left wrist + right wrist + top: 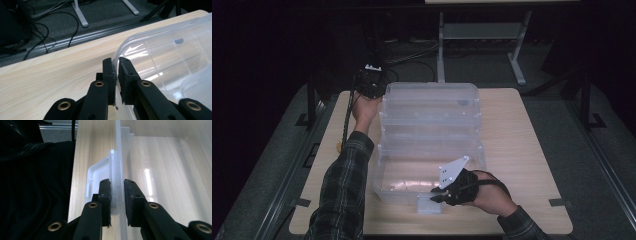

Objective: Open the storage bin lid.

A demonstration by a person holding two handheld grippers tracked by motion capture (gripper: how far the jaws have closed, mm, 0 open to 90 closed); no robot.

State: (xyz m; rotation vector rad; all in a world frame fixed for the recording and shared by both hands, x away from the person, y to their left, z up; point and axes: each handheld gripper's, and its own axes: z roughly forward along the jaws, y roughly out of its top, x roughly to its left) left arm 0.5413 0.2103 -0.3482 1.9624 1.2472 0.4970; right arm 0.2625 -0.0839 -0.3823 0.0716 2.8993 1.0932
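A clear plastic storage box [432, 125] stands in the middle of the wooden table [522, 150]. At the box's far left corner, my left gripper [376, 91] is shut on the box's thin clear rim [125, 47], which runs up between the two black pads [110, 68]. At the near side, my right gripper [435, 196] is shut on the box's front wall [119, 150] and the white latch [100, 173] hanging on its outside. One pad [131, 191] sits inside the box and the other outside.
Bare tabletop lies left [50, 75] and right of the box. A dark plaid sleeve [344, 185] crosses the table's left side. Beyond the far edge are floor cables [45, 27] and a white desk frame [482, 35]. Dark cloth [32, 182] fills the space left of the latch.
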